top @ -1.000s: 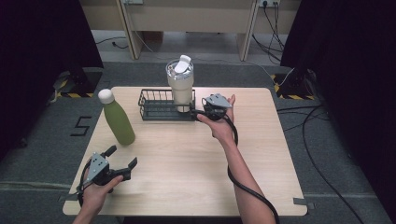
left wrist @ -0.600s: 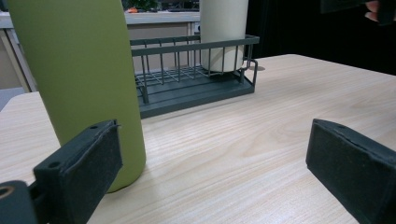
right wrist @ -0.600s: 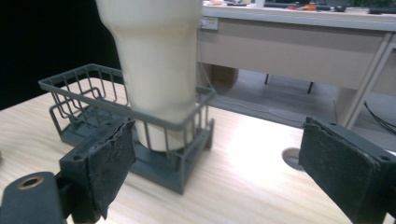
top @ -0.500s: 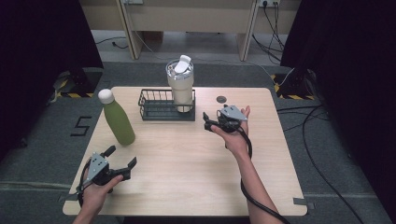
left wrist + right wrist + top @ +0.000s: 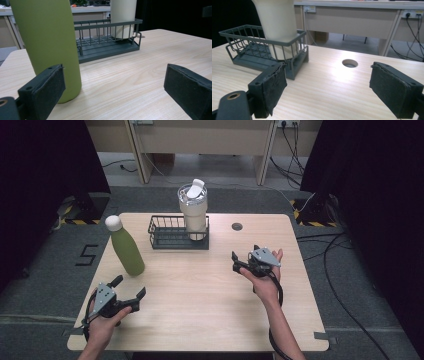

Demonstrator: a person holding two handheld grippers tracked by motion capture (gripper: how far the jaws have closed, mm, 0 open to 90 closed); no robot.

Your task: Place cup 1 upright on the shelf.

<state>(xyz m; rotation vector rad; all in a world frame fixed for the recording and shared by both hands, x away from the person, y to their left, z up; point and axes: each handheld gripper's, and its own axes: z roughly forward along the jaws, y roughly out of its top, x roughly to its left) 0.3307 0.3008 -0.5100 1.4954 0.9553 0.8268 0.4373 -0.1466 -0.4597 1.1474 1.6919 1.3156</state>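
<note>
In the high view the left gripper [image 5: 129, 293] sits at the lower left of the frame, held in a hand [image 5: 102, 325] whose forearm enters from the bottom edge. Its jaws stand wide apart with nothing between them. The right gripper [image 5: 239, 261] is right of centre, cradled in an upturned hand [image 5: 265, 285], forearm rising from the bottom edge. Its jaws are spread wide and empty too, pointing toward the upper left.

Olive-green bottle [image 5: 127, 251] with white cap, cream tumbler [image 5: 194, 215], dark grey wire basket [image 5: 170, 240], pale wood-grain table [image 5: 200, 295].
</note>
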